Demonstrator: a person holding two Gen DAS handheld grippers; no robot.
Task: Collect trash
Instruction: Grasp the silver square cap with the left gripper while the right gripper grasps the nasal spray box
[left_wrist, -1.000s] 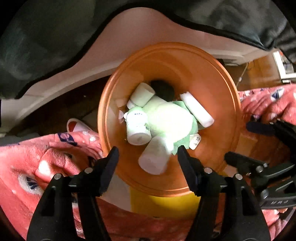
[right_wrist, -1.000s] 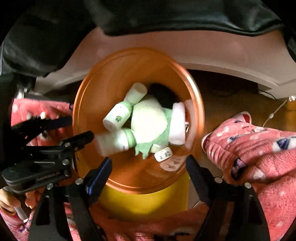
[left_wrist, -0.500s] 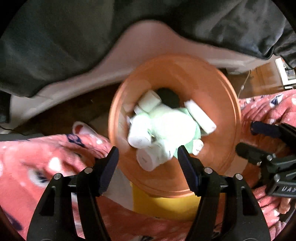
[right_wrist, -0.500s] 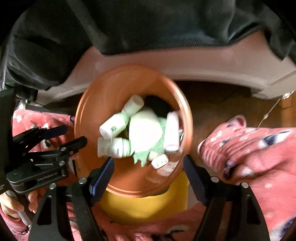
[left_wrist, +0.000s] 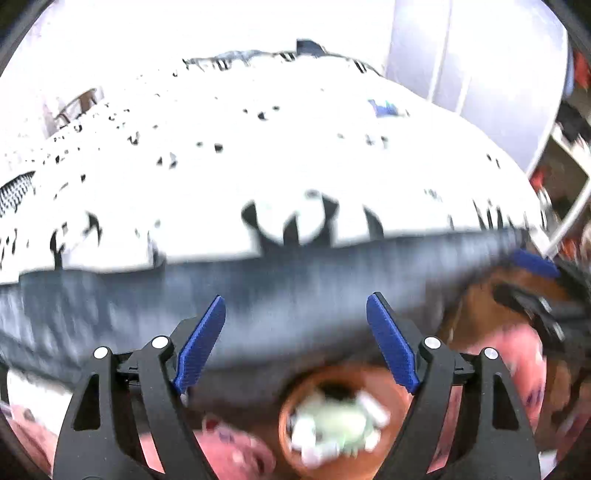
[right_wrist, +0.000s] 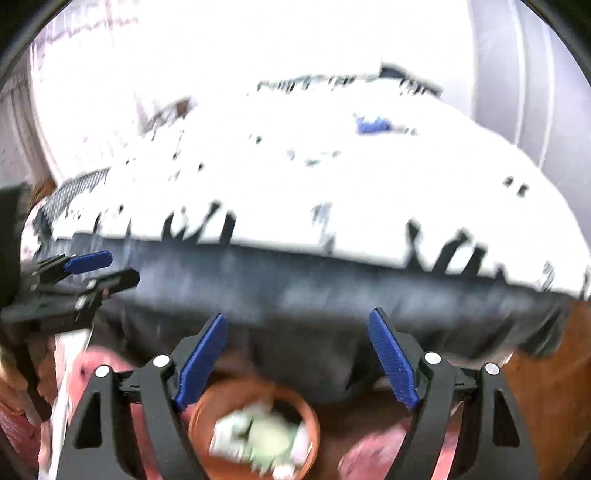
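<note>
While both views are smeared with motion blur, the basics are readable. The left gripper (left_wrist: 295, 347) has its blue-padded fingers spread wide with nothing between them, and the right gripper (right_wrist: 297, 356) is the same: wide and empty. Both cameras look out across a bed (left_wrist: 280, 155) covered in a pale spotted sheet, blown out by bright light, with a dark blanket (left_wrist: 258, 295) hanging over its near edge.

The orange bin (left_wrist: 291, 402) sits low in each view, under the fingers, next to some pink patterned fabric (right_wrist: 373, 458). It holds the trash (left_wrist: 332, 424), a pile of white bottle-like pieces and something pale green, too blurry to sort out further. So what's been collected is in the bin, and my guess is both grippers are heading out to look for more on the bed.

What could go wrong: the glare washes out the sheet so badly that small white litter would be nearly invisible against it, easy to miss or misjudge. A blue scrap (left_wrist: 386, 109) far across the bed might be a leftover piece, can't tell. Also, the bin looks pretty full, so dropping more in carelessly could bounce things out, and a low swing might clip its rim and tip it.
</note>
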